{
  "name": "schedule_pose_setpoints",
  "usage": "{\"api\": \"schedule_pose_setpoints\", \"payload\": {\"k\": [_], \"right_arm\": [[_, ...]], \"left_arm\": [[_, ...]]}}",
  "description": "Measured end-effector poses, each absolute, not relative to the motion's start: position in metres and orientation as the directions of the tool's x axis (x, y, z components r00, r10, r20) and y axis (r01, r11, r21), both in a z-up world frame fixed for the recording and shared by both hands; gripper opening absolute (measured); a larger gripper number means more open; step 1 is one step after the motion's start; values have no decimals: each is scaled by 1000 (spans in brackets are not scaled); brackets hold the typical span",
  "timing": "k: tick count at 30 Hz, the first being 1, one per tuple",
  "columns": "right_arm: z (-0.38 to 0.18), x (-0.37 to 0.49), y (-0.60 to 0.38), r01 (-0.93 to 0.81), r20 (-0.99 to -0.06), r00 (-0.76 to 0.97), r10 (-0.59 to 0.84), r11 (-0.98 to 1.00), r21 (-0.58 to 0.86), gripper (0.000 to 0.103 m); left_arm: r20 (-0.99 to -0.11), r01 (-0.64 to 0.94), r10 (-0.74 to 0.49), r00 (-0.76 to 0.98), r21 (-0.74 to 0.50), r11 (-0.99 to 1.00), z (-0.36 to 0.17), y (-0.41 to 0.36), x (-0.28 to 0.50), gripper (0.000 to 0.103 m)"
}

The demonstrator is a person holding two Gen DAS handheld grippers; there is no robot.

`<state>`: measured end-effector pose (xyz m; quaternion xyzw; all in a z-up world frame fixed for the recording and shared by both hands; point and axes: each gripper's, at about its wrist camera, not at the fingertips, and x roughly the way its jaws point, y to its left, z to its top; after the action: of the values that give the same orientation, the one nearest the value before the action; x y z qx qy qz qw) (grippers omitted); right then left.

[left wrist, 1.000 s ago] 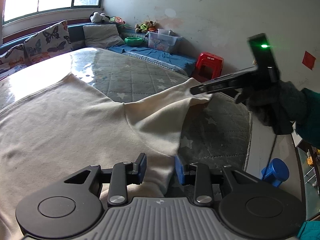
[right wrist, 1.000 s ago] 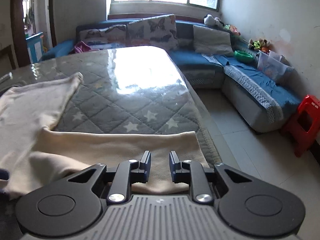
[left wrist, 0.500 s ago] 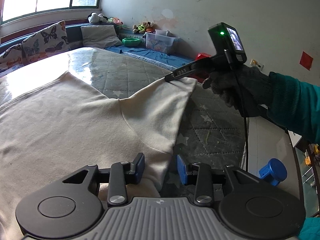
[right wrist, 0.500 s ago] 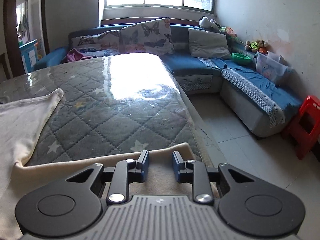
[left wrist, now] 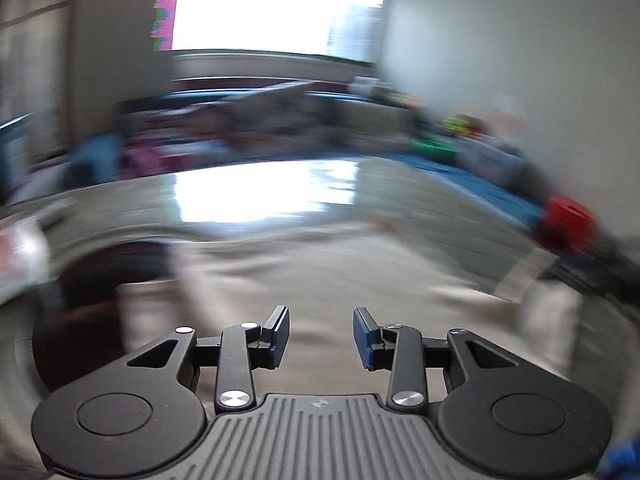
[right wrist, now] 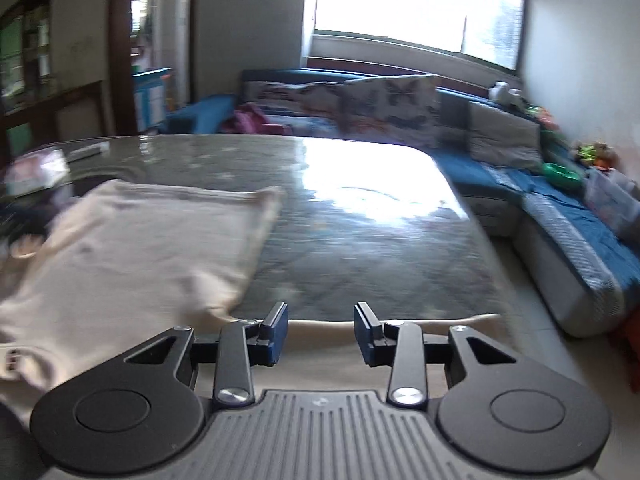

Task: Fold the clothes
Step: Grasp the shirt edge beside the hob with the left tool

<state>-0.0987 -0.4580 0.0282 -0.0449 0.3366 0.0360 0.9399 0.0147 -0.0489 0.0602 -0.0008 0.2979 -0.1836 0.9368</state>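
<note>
A cream garment [right wrist: 132, 248] lies on the grey quilted star-pattern table [right wrist: 360, 248], folded over at the left, with a strip of its edge running just under my right gripper. My right gripper [right wrist: 321, 330] is open and empty above that strip. The left wrist view is heavily motion-blurred. It shows the cream garment [left wrist: 320, 280] spread ahead and under my left gripper [left wrist: 321, 336], which is open with nothing between its blue pads.
A blue sofa [right wrist: 560, 208] with butterfly cushions [right wrist: 384, 108] runs along the far and right sides. A red stool [left wrist: 568, 216] stands at the right. Small items [right wrist: 84, 152] lie at the table's far left edge. A window [right wrist: 400, 4] glares behind.
Both grippers have opened wider. The right gripper let go of the garment edge and now faces more left. The left gripper swung fast, blurring its view; the garment's right part now lies folded over.
</note>
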Motion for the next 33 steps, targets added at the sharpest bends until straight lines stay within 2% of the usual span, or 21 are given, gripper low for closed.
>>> {"api": "schedule_pose_setpoints", "payload": {"k": [2,5,14,18,22,33], "right_arm": [[28,-101,-444,-138,-639,766,72,989,-55,38],[28,-105,-425,-196,-643,757,121,979,-46,38],[12,-110,-414,-209,-681,719,134,977,-28,38],[10,-109,-415,-204,-683,718,129,979,-29,39],[11,-108,-417,-197,-681,721,125,980,-29,39],[9,-108,-421,-180,-688,717,112,983,-28,39]], "left_arm": [[-578,221,-239,780,-103,970,55,-27,37,34],[-601,133,-170,781,-106,985,45,-6,63,34],[-626,96,-123,770,-77,992,22,-11,97,34],[-645,83,-117,755,-83,993,15,-13,100,20],[-639,57,-93,764,-76,995,12,-10,98,10],[-636,23,-59,769,-65,998,14,-13,103,15]]}}
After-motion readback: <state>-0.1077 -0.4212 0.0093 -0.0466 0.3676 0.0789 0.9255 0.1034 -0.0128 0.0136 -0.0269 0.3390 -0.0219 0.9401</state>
